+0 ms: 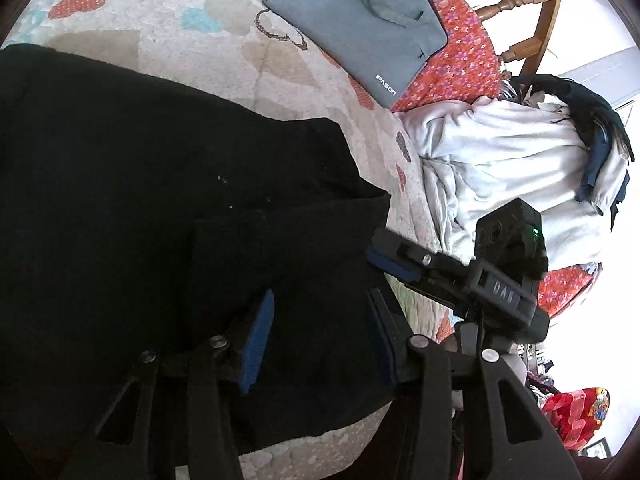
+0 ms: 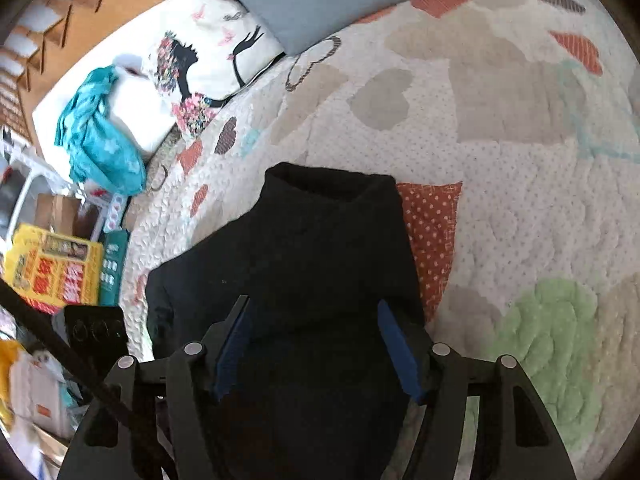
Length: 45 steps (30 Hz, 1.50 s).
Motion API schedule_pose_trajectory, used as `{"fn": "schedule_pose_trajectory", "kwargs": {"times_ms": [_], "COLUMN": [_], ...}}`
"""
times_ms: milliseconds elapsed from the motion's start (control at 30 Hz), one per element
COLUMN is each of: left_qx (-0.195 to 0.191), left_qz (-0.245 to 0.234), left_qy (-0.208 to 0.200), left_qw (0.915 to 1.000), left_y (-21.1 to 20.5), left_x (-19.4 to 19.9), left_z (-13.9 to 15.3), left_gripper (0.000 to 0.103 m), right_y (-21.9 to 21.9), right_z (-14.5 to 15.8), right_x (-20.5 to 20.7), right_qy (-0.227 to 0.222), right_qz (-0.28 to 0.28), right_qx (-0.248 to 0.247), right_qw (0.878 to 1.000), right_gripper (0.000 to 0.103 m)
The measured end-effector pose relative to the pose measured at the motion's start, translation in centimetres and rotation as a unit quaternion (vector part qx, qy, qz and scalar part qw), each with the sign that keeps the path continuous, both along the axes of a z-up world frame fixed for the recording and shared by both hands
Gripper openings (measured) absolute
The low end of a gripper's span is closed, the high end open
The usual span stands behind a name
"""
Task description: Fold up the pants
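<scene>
Two grippers over the bed (image 2: 500, 140), black pants (image 1: 140, 180) lying flat on its quilt. Left gripper (image 1: 320, 340) and right gripper (image 2: 316, 348) both have jaws spread, pinching nothing. I'd grab matching edges, lift evenly, keep the fold square.

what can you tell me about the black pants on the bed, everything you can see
The black pants are dark, soft, matte cloth flecked with pale lint, lying in overlapping folded layers on the heart-patterned quilt. In the right wrist view a narrow end with a banded edge points away, covering part of a red dotted patch. Both tongs, left and right, stand open over the cloth; whether their pads touch it I cannot tell.
</scene>
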<state>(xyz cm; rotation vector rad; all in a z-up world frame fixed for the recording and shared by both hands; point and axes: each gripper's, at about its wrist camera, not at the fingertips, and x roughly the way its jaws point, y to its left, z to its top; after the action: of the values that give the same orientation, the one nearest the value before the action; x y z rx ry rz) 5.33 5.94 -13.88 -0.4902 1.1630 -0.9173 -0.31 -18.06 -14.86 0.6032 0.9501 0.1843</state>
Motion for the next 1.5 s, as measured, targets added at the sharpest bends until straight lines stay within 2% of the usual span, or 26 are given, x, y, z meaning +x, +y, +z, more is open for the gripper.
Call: {"fn": "schedule_pose_trajectory", "kwargs": {"times_ms": [100, 167, 200, 267, 333, 400, 500, 633, 700, 767, 833, 1000, 1133, 1167, 1233, 1367, 1433, 1500], "left_qx": [-0.006, -0.007, -0.020, -0.036, -0.024, -0.006, 0.005, -0.003, -0.001, 0.002, -0.002, 0.021, 0.093, 0.101, 0.102, 0.093, 0.089, 0.082], "left_qz": [0.003, 0.023, 0.038, 0.073, 0.133, 0.176, 0.219, 0.221, 0.211, 0.208, 0.204, 0.201, 0.216, 0.211, 0.197, 0.192, 0.202, 0.212], "left_qy": [0.018, -0.005, -0.022, -0.033, -0.035, -0.031, 0.007, 0.037, 0.046, 0.046, 0.050, 0.046, 0.037, 0.041, 0.050, 0.063, 0.069, 0.072], "left_qw": [0.9998, 0.9997, 0.9988, 0.9962, 0.9901, 0.9839, 0.9757, 0.9747, 0.9764, 0.9770, 0.9776, 0.9783, 0.9713, 0.9714, 0.9739, 0.9748, 0.9730, 0.9713], "left_y": [0.3, 1.9, 3.5, 6.8, 11.0, 14.4, 18.3, 19.2, 18.9, 18.5, 19.0, 18.9, 19.1, 18.9, 18.3, 16.9, 16.7, 16.8], "left_x": [0.3, 0.2, 0.1, 0.4, 0.9, 1.4, 1.7, 1.3, 1.5, 1.7, 2.0, 1.9, 1.4, 1.6, 1.9, 2.8, 2.9, 2.9], "left_z": [0.6, 2.8, 4.2, 5.8, 6.6, 6.3, 4.4, 2.1, 1.4, 1.1, 0.8, 1.1, 0.9, 0.5, -0.1, -0.7, -0.7, -0.8], "left_gripper": [0.045, 0.045, 0.045, 0.055, 0.059, 0.059, 0.060, 0.060, 0.061, 0.067, 0.071, 0.071, 0.072, 0.072, 0.072, 0.075, 0.075, 0.075], "right_y": [0.6, 0.6, 0.6, 0.9, 1.0, 1.5, 3.0, 7.4, 10.8, 14.2, 17.6, 25.3, 29.7, 30.6, 31.6, 33.5, 33.9, 34.1], "right_z": [0.4, 0.8, 1.1, 2.4, 3.5, 4.4, 5.1, 6.5, 7.0, 6.9, 6.5, 4.1, 2.1, 1.5, 0.7, -1.2, -1.9, -2.2], "right_x": [0.4, 0.4, 0.2, -0.1, -0.4, -0.3, 0.4, 2.9, 5.3, 7.6, 9.9, 14.9, 17.0, 17.4, 18.0, 19.5, 20.3, 21.0], "right_qy": [0.002, 0.016, 0.019, 0.009, 0.000, -0.001, 0.004, 0.013, 0.034, 0.061, 0.087, 0.166, 0.213, 0.226, 0.248, 0.302, 0.321, 0.340], "right_qz": [0.015, 0.019, 0.019, 0.022, 0.029, 0.039, 0.057, 0.098, 0.137, 0.170, 0.194, 0.213, 0.237, 0.243, 0.249, 0.267, 0.262, 0.238], "right_qx": [-0.036, -0.053, -0.062, -0.082, -0.094, -0.090, -0.066, -0.023, 0.001, 0.016, 0.005, -0.088, -0.203, -0.224, -0.244, -0.291, -0.299, -0.297], "right_qw": [0.999, 0.998, 0.998, 0.996, 0.995, 0.995, 0.996, 0.995, 0.990, 0.983, 0.977, 0.959, 0.926, 0.916, 0.904, 0.868, 0.860, 0.860], "right_gripper": [0.068, 0.068, 0.068, 0.069, 0.070, 0.071, 0.071, 0.072, 0.075, 0.075, 0.075, 0.075, 0.078, 0.082, 0.086, 0.091, 0.093, 0.096]}}
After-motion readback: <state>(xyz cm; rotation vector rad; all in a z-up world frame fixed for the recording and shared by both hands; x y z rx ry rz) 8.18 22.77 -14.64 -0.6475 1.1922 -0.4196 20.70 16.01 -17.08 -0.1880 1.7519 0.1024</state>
